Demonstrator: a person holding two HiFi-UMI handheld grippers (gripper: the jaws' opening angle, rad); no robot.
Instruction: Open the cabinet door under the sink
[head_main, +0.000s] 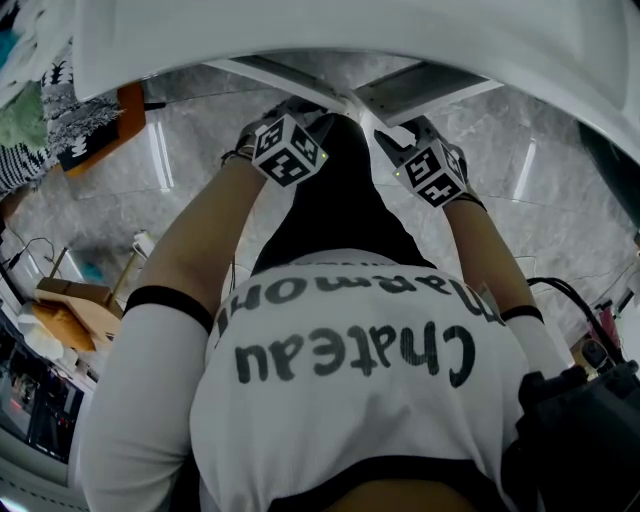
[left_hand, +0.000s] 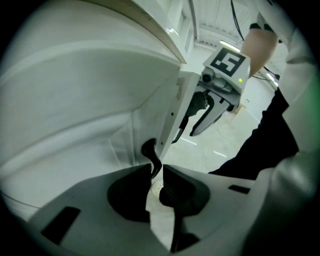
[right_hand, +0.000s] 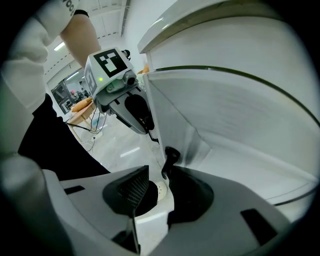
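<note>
Purchase is offered mainly by the free edges of the two white leaves under the sink (head_main: 300, 30). The left cabinet door (left_hand: 172, 107) and the right cabinet door (right_hand: 167, 110) are both seen swung partway out, their top edges forming a V toward the person in the head view. The left tool (left_hand: 157, 171) is closed down to a narrow gap on the thin free edge of the left cabinet door, which runs straight in between its pads. The right tool (right_hand: 157, 174) is set wider. The edge of the right cabinet door lies by its right jaw, and the ribbed left pad (right_hand: 131, 189) is seen clear of it, so nothing is clamped there. A small dark hooked piece (right_hand: 171, 156) is seen at the door edge in each gripper view; whether it is a handle cannot be told.

Both panels are judged stiff and fairly light, so little force should be needed, and only along the swing arc. The glossy finish is likely slippery, and a pinch on so thin an edge may be lost under a straight pull. Hold is best taken on the free edge, farthest from the hinged side, or with one jaw hooked behind it.
</note>
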